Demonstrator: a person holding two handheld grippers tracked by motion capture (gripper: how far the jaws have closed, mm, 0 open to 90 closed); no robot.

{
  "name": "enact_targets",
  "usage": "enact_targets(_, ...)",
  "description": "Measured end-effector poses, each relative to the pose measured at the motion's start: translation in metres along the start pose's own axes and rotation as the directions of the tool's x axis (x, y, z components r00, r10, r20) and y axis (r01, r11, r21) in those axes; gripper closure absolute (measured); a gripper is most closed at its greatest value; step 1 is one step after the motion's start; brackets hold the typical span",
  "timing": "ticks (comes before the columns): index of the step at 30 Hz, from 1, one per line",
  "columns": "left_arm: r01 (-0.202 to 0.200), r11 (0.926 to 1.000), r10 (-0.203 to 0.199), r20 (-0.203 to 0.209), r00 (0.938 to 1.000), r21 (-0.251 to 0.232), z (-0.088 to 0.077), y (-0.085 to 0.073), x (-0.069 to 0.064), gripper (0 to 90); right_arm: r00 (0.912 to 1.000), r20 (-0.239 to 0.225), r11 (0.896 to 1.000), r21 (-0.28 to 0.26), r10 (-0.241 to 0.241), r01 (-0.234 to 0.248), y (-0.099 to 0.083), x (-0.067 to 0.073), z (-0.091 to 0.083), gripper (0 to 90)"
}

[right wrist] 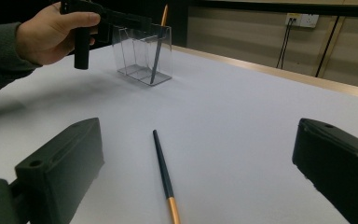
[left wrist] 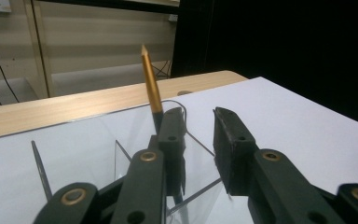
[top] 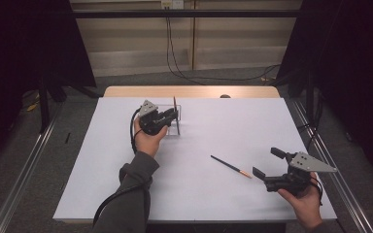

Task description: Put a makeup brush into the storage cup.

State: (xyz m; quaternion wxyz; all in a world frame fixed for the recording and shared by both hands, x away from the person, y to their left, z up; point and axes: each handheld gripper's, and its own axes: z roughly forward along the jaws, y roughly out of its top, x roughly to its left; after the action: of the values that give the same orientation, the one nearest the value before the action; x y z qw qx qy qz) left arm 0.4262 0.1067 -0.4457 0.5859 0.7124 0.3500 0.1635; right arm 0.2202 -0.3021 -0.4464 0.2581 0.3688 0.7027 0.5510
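A dark pencil with a gold end (left wrist: 151, 84) stands tilted inside a clear plastic box-shaped holder with dividers (right wrist: 142, 51), its gold end sticking up above the holder's rim. The left gripper (left wrist: 198, 135) hangs at that rim, its black jaws a little apart beside the pencil and not pressing on it. A second dark pencil with a gold end (top: 230, 166) lies flat on the white table sheet (top: 213, 194), well apart from the holder, with the right gripper (top: 266, 161) just beyond it, jaws spread wide and holding nothing.

A pencil (top: 231, 167) lies on the white table (top: 223, 126) beside the right hand-held gripper (top: 268, 162).
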Motion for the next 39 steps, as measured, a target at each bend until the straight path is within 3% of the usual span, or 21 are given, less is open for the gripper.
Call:
enact_targets(4, 0.004, 0.9997, -0.004, -0.001, 1.0, -0.023, -0.002, 0.003, 0.0, 69.6, 1.0, 0.0, 1.0, -0.001, -0.003, 0.003, 0.0, 0.0, 0.0, 1.3)
enact_targets(15, 0.007, 0.9997, -0.007, -0.016, 0.9998, -0.025, -0.011, 0.008, 0.001, 59.9, 1.0, -0.001, 1.0, 0.002, -0.005, 0.005, 0.0, 0.001, 0.001, 1.2)
enact_targets(18, -0.011, 0.9996, 0.011, 0.005, 0.9999, -0.025, -0.013, 0.009, 0.002, 57.9, 1.0, -0.002, 1.0, 0.004, -0.005, 0.005, -0.001, 0.001, 0.002, 1.2)
enact_targets(20, 0.013, 0.9991, -0.013, -0.005, 0.9999, -0.04, -0.013, 0.01, -0.001, 55.3, 1.0, -0.003, 1.0, 0.006, -0.001, 0.001, -0.001, 0.001, 0.001, 1.3)
enact_targets(25, -0.01, 0.9996, 0.01, 0.021, 0.9997, -0.027, -0.016, 0.01, 0.001, 49.1, 0.9999, -0.01, 1.0, 0.011, -0.005, 0.005, -0.001, 0.001, 0.002, 1.3)
enact_targets(28, -0.005, 0.9994, 0.006, 0.01, 0.9999, -0.035, -0.017, 0.01, -0.001, 45.1, 0.9999, -0.01, 1.0, 0.012, -0.006, 0.006, -0.001, 0.001, 0.002, 1.3)
enact_targets(29, -0.025, 0.9991, 0.026, 0.024, 0.9994, -0.034, -0.018, 0.009, 0.001, 43.3, 0.9999, -0.011, 1.0, 0.011, -0.005, 0.005, -0.001, 0.001, 0.002, 1.2)
enact_targets(30, -0.014, 0.999, 0.015, 0.03, 0.9994, -0.042, -0.018, 0.009, 0.0, 41.4, 0.9999, -0.011, 1.0, 0.011, -0.005, 0.005, -0.001, 0.001, 0.002, 1.2)
enact_targets(32, -0.035, 0.9988, 0.037, 0.049, 0.9981, -0.035, -0.019, 0.009, 0.002, 38.5, 0.9999, -0.011, 1.0, 0.011, -0.005, 0.006, -0.001, 0.001, 0.002, 1.2)
enact_targets(37, -0.022, 0.9977, 0.026, 0.053, 0.9982, -0.064, -0.02, 0.008, 0.001, 31.7, 1.0, -0.007, 1.0, 0.01, -0.002, 0.002, -0.001, 0.001, 0.002, 1.2)
enact_targets(39, -0.037, 0.9976, 0.041, 0.061, 0.9973, -0.059, -0.022, 0.009, 0.002, 29.7, 0.9999, -0.01, 1.0, 0.013, -0.003, 0.003, -0.001, 0.001, 0.002, 1.2)
